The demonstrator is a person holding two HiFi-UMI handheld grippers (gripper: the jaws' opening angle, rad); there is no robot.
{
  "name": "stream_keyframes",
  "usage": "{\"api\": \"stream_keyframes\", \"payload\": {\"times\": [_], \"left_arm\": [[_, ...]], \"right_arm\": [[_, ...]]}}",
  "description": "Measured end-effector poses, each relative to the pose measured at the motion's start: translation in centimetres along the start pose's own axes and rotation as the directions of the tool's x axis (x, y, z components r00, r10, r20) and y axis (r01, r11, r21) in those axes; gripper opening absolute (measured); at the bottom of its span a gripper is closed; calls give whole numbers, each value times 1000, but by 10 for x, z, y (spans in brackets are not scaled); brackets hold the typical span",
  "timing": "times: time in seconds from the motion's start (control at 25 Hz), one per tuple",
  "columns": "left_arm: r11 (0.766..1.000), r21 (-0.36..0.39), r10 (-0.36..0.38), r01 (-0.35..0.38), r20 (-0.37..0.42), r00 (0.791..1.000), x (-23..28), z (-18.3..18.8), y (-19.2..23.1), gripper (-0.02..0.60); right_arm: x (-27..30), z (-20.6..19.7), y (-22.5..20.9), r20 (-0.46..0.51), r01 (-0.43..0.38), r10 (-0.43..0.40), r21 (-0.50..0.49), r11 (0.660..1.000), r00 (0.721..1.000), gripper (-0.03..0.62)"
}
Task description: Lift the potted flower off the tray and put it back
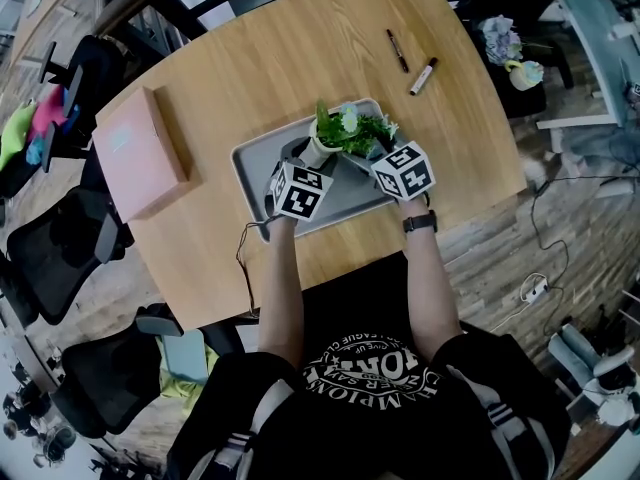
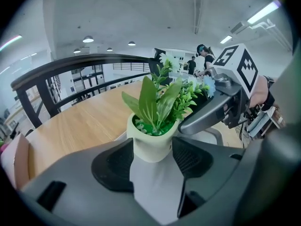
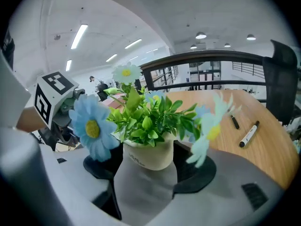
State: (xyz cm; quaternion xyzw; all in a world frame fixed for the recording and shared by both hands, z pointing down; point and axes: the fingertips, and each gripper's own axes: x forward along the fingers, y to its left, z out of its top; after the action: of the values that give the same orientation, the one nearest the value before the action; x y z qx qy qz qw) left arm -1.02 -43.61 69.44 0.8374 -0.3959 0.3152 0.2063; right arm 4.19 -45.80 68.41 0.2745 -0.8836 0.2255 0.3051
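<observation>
Potted flower (image 1: 318, 151): a small cream pot of plastic green leaves and pale blue daisies. It sat near the middle of the grey rounded metal tray (image 1: 255, 173). From the two gripper views its base looked down on the tray floor or barely clear of it; I could not settle which.

Left tool (image 2: 153, 157): jaws stood wide, and the black ribbed pads appeared pressed on the pot's lower wall, one on each side. Right tool (image 3: 146, 161): the same, pinching the pot just under the foliage from another side. One blue daisy (image 3: 91, 126) drooped over its near pad.

My judgement for the lift:
- Raise both tools together and straight up. If they rise unevenly, the smooth tapered pot could twist between the four pads.
- Keep the squeeze steady and low on the wall, clear of the leaves.
- Lift only far enough to show daylight under the base.
- Lower onto the same bare patch of tray and let the base sit flat before easing the pads off.

The tray lay on the light wooden desk (image 1: 250, 68). A flat pink box (image 1: 145, 153) and two marker pens (image 1: 423, 76) were well apart from it and no obstacle.
</observation>
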Motion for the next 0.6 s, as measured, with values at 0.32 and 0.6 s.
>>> {"api": "stream_keyframes", "payload": {"times": [0.32, 0.6], "left_arm": [[1000, -16, 22, -21, 74, 997, -28, 14, 4, 273], [1000, -10, 29, -27, 132, 991, -67, 30, 1, 267]], "right_arm": [[-30, 6, -4, 50, 71, -73, 30, 997, 996, 350], [-56, 25, 9, 108, 114, -116, 28, 993, 987, 342]]}}
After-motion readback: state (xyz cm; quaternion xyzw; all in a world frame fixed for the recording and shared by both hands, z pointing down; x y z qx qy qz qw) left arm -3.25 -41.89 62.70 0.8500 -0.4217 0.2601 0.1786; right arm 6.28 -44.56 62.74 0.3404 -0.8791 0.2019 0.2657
